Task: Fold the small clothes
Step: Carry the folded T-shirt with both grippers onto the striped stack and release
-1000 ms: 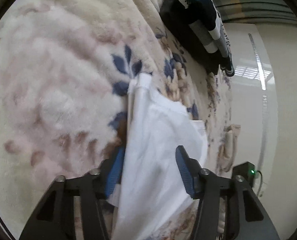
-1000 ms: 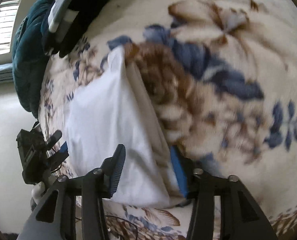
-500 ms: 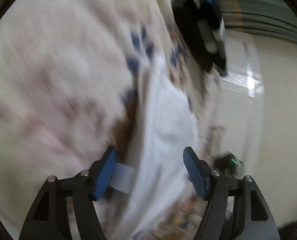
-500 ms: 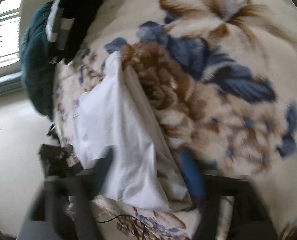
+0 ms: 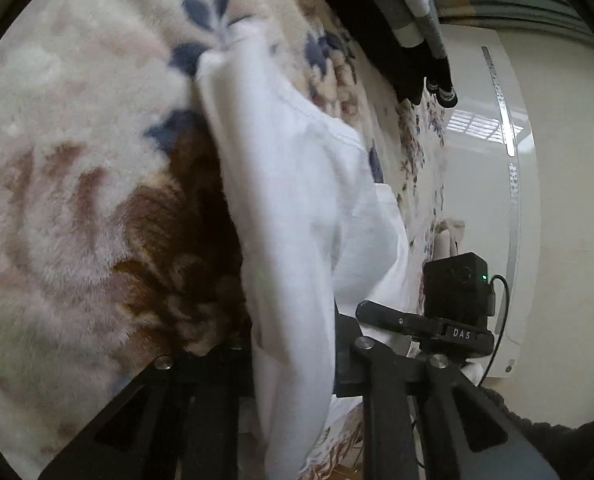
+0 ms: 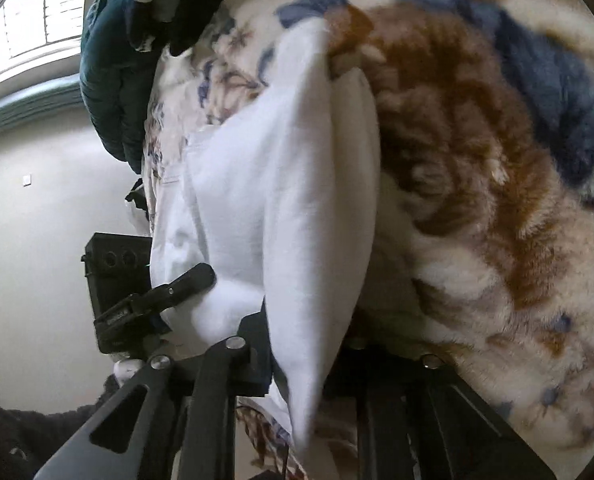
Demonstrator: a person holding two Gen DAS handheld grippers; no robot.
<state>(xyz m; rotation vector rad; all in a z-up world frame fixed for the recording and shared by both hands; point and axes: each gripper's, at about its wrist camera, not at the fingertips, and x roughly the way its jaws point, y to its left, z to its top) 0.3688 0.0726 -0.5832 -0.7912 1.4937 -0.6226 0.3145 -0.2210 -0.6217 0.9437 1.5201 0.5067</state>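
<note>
A small white garment [image 5: 297, 184] lies on a fluffy floral blanket [image 5: 77, 160], its near edge lifted. My left gripper [image 5: 293, 348] is shut on that near edge, the cloth pinched between its jaws. In the right wrist view the same white garment [image 6: 281, 200] runs away from me, and my right gripper [image 6: 309, 344] is shut on its near edge too. Each view shows the other gripper [image 5: 453, 304] close beside it [image 6: 137, 292]. The fingertips of both are hidden by cloth.
A pile of dark and striped clothes [image 5: 397, 20] lies at the far end of the blanket; it also shows in the right wrist view [image 6: 137, 32]. The blanket edge [image 5: 421, 184] drops to a pale floor [image 5: 557, 200]. A window [image 6: 29, 20] is beyond.
Both grippers were open around the garment's near edge; both have closed on it and lifted the edge. The two grippers have come closer together.
</note>
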